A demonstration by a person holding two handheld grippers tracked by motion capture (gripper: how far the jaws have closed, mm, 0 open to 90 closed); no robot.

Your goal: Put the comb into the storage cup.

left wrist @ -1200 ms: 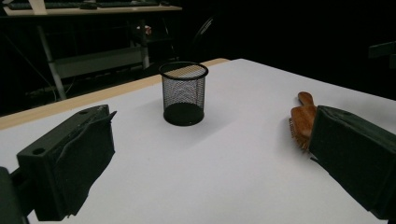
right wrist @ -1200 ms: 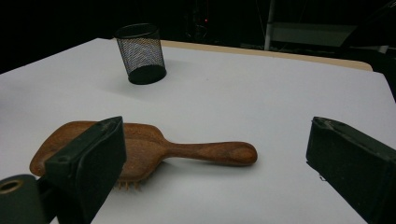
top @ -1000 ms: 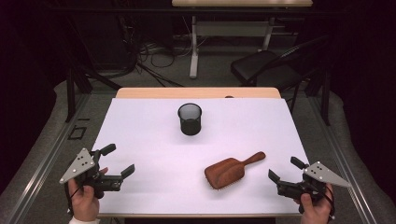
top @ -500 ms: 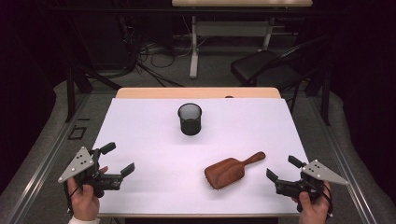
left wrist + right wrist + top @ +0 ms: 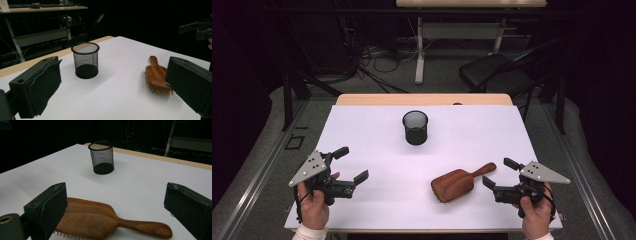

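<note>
Since a second ago the right gripper (image 5: 497, 173) has edged inward toward the wooden hairbrush (image 5: 460, 181), while the left gripper (image 5: 350, 164) has barely shifted. Both grippers have their fingers spread wide apart and hold nothing. The hairbrush lies bristles down on the white bench (image 5: 362, 135), its handle pointing toward the right gripper, whose fingers sit just beside the handle's end without touching it. A black mesh cup (image 5: 415, 127) stands upright, well beyond the hairbrush toward the bench's far edge. The left gripper hovers well to the hairbrush's left.
</note>
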